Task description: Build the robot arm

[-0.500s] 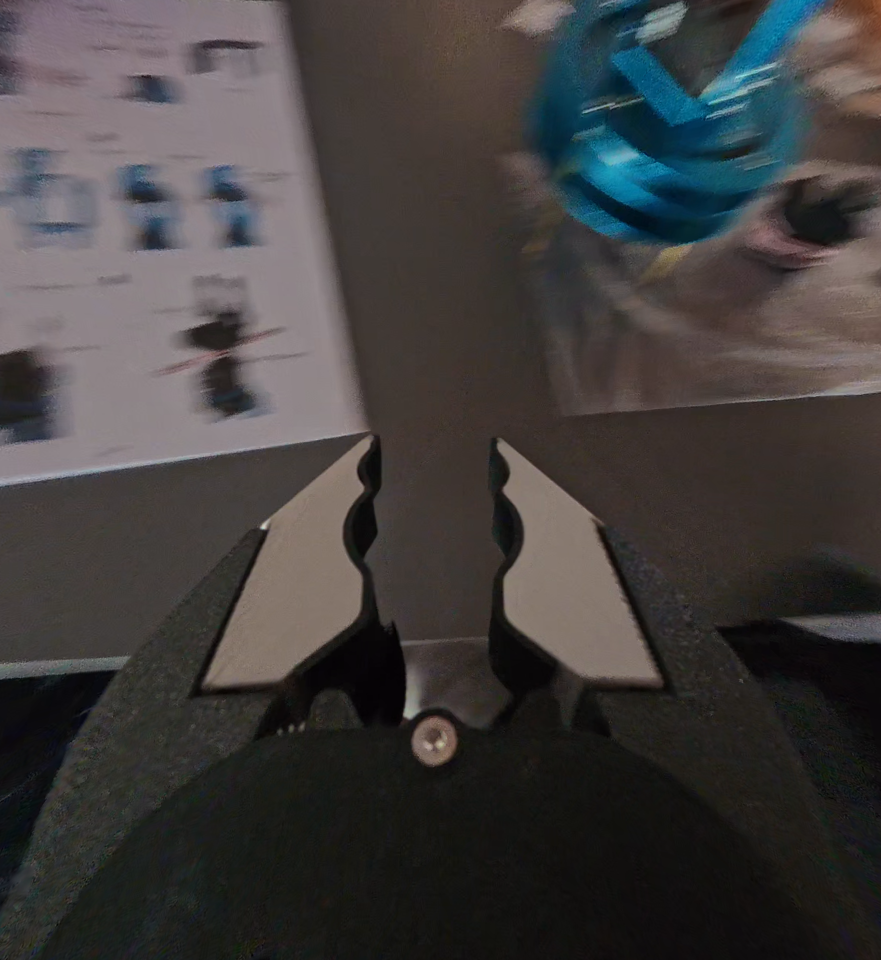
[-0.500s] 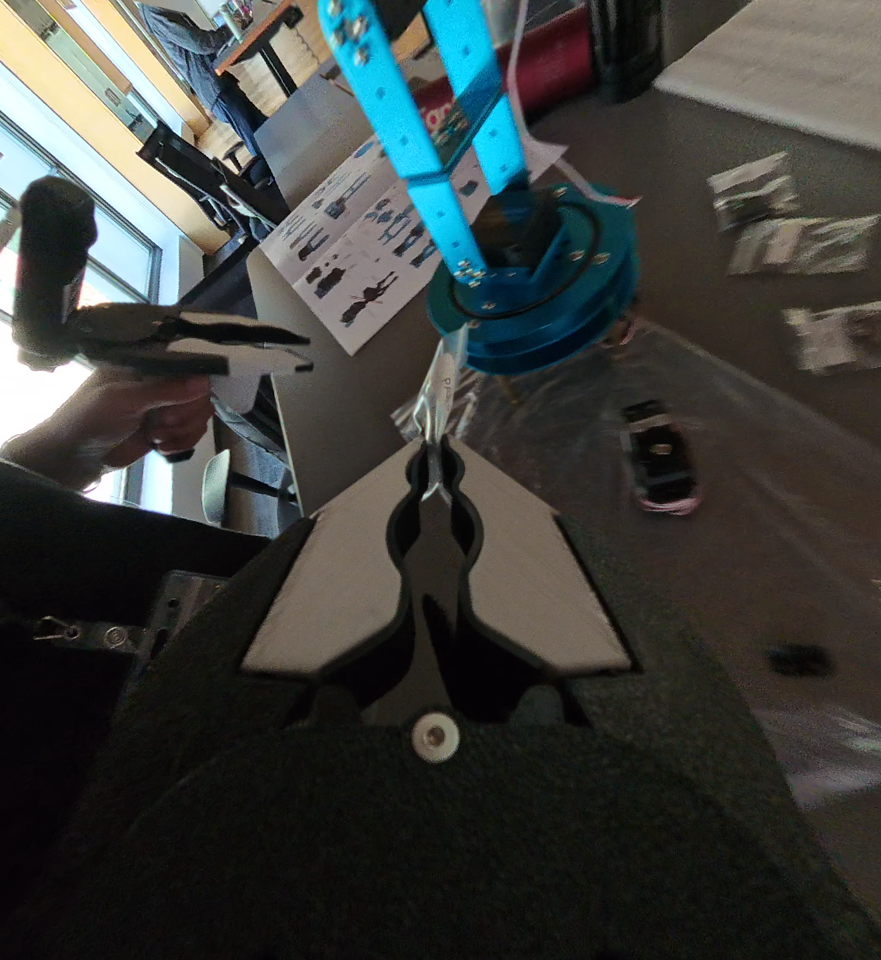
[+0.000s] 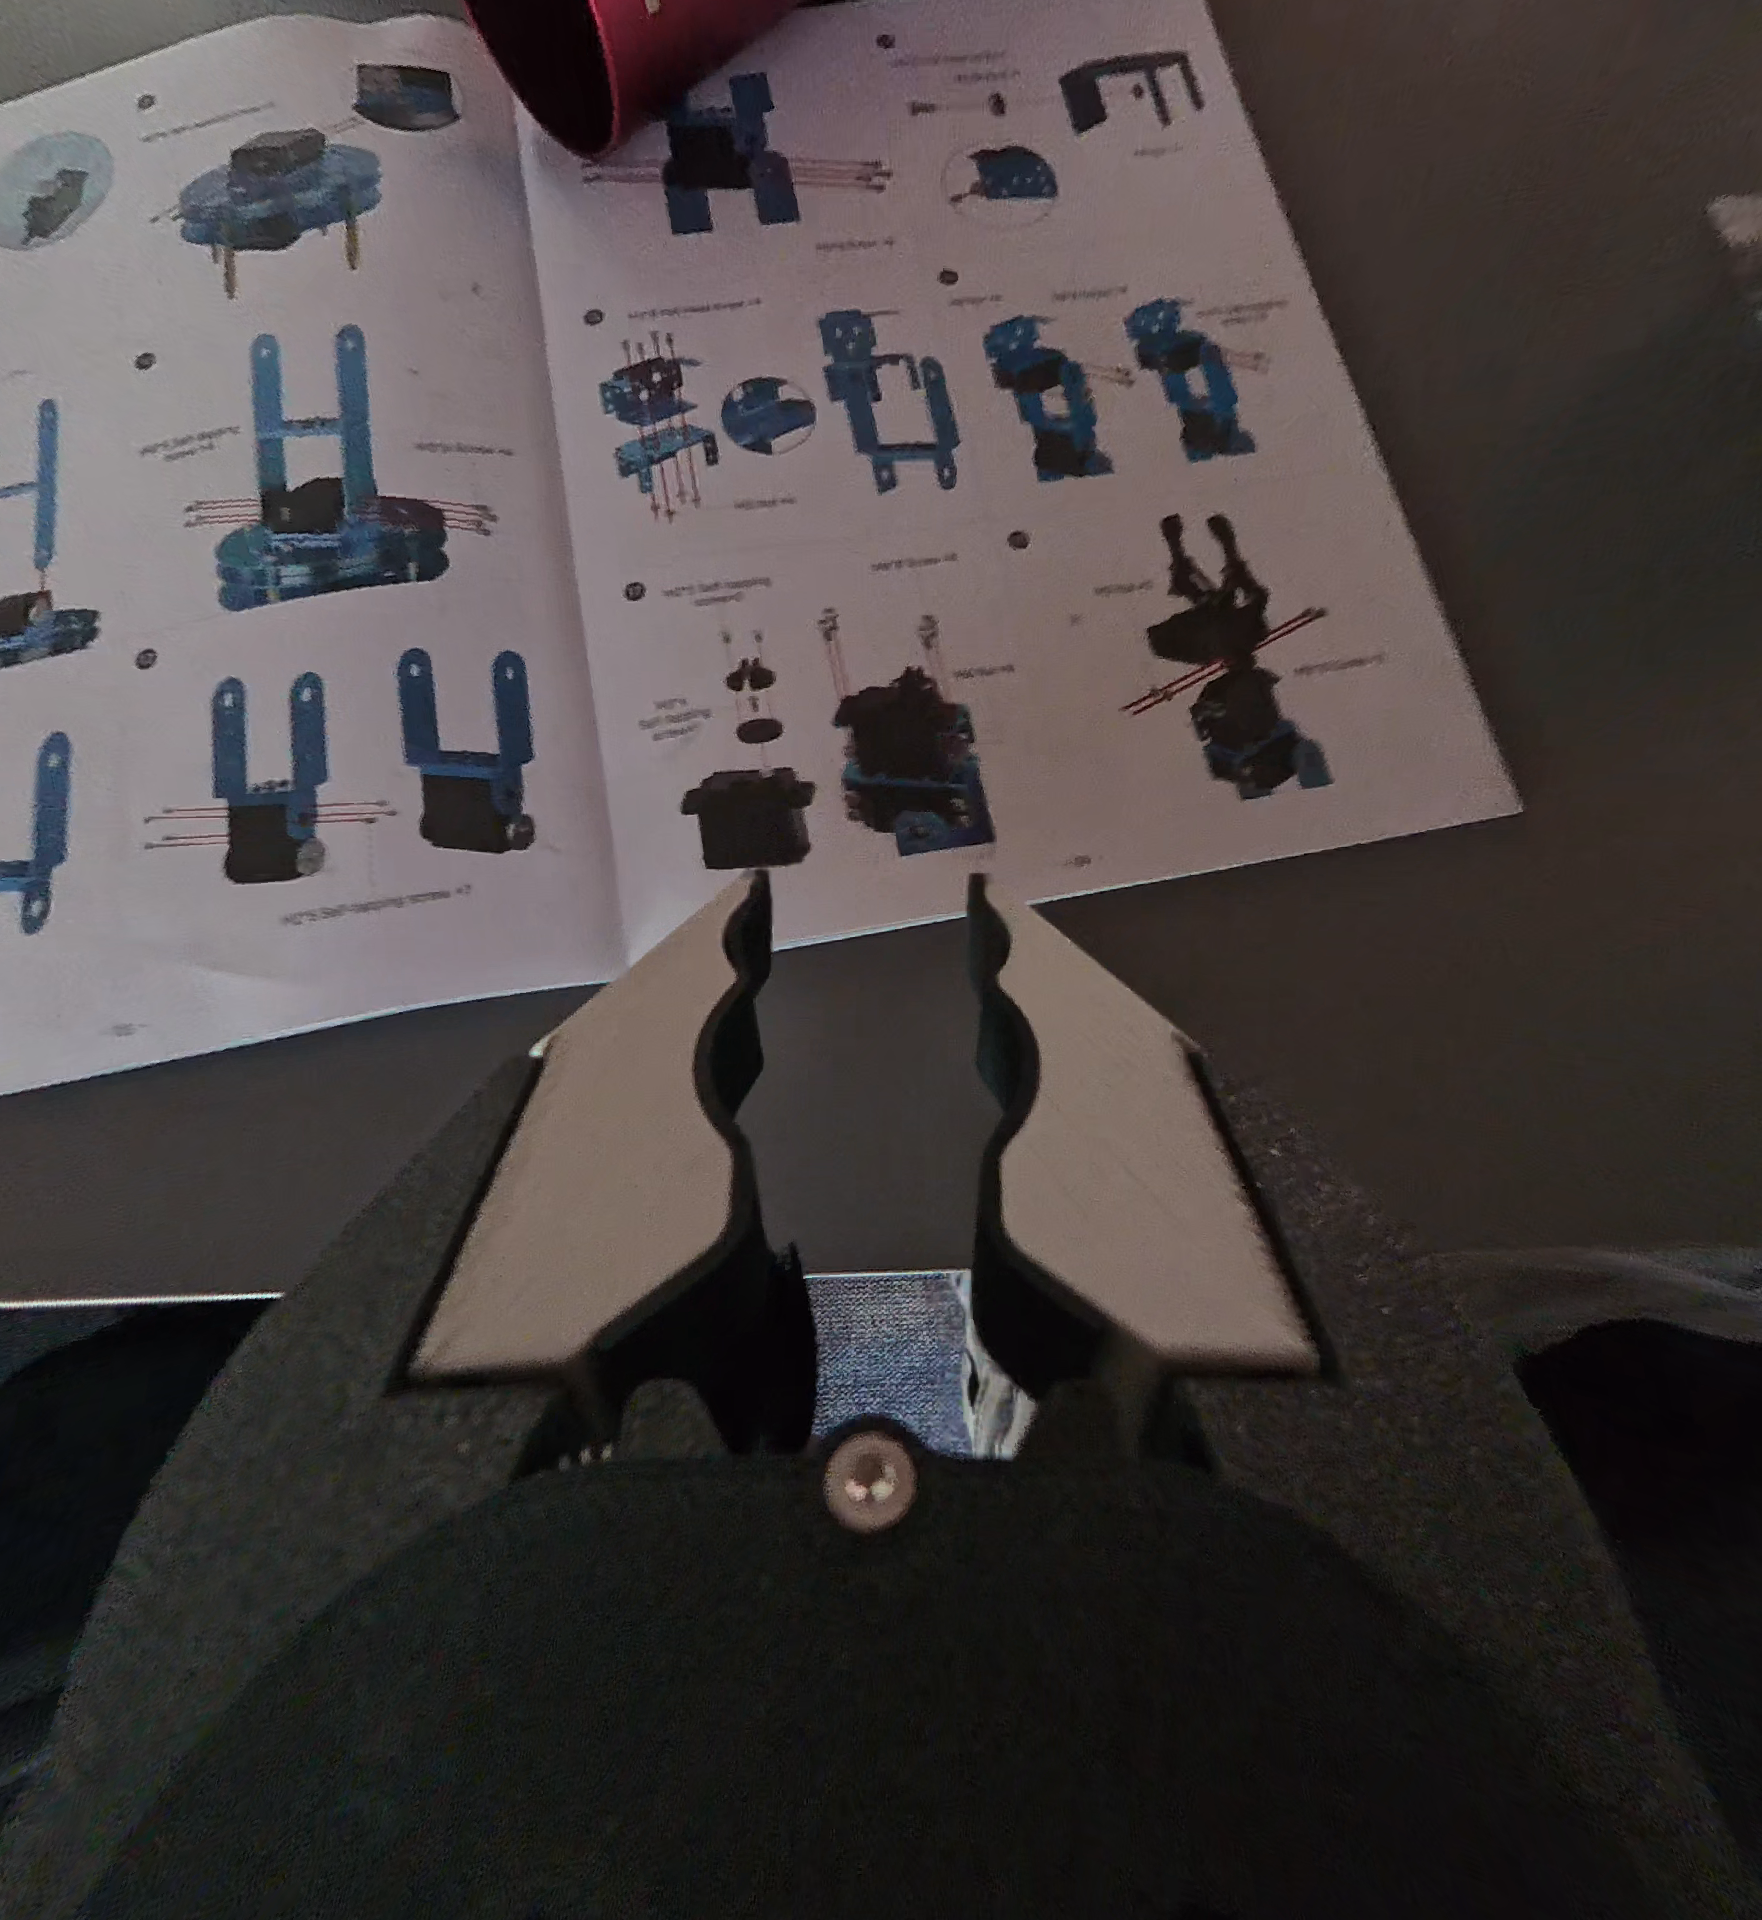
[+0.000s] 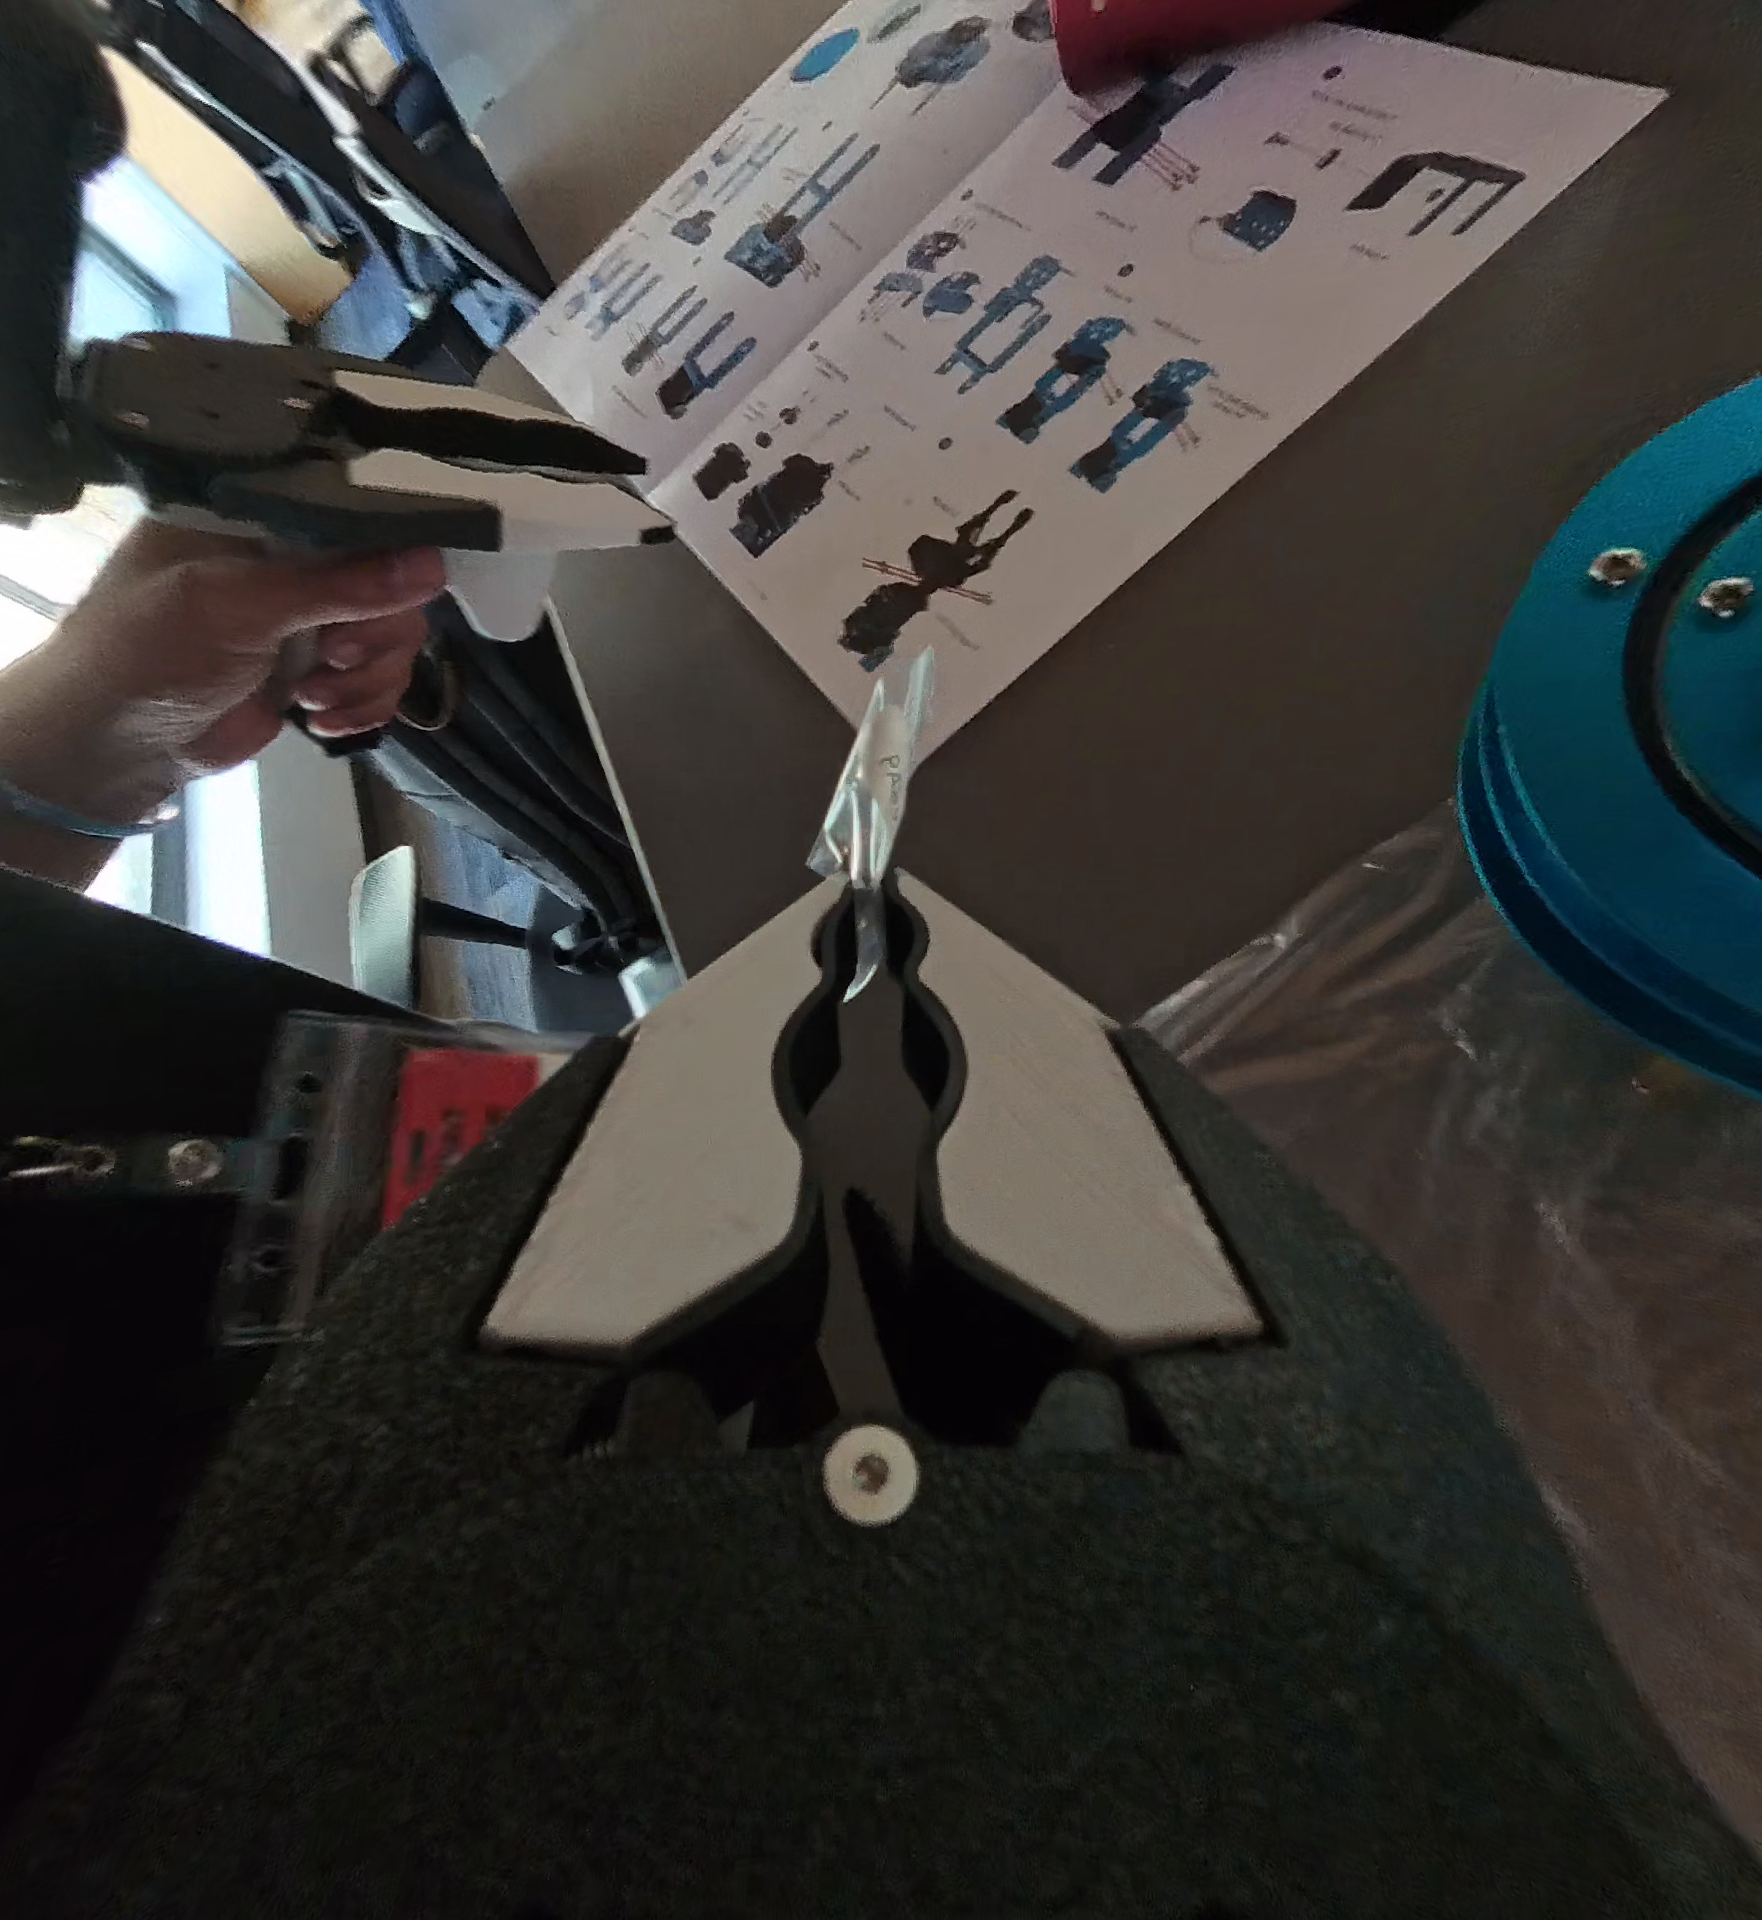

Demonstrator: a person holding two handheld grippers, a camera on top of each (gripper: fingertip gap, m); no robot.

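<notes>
While my right gripper (image 4: 869, 896) is pinched tight on a small clear plastic packet (image 4: 882, 784), whose crumpled top sticks up past the fingertips, my left gripper (image 3: 864, 883) stands parted with nothing between its fingers. The left one hangs over the near edge of an open instruction booklet (image 3: 565, 582) that lies flat on the dark table (image 3: 1479, 1018); its tips are above the lower right page, and I cannot tell whether they touch the paper. A red cylinder (image 3: 596, 62) rests on the booklet's far edge.

From the right wrist view I see the left gripper out to the left, held in a hand (image 4: 233, 665), pointing at the booklet's near corner. To the right sits a blue round base (image 4: 1666, 748) with screws in its top plate, resting on a sheet of clear plastic (image 4: 1479, 1195) spread over the table.

As for progress, I judge only this much: the packet is lifted off the table and looks unopened, the blue base is partly built, and the left gripper has nothing in hand.
</notes>
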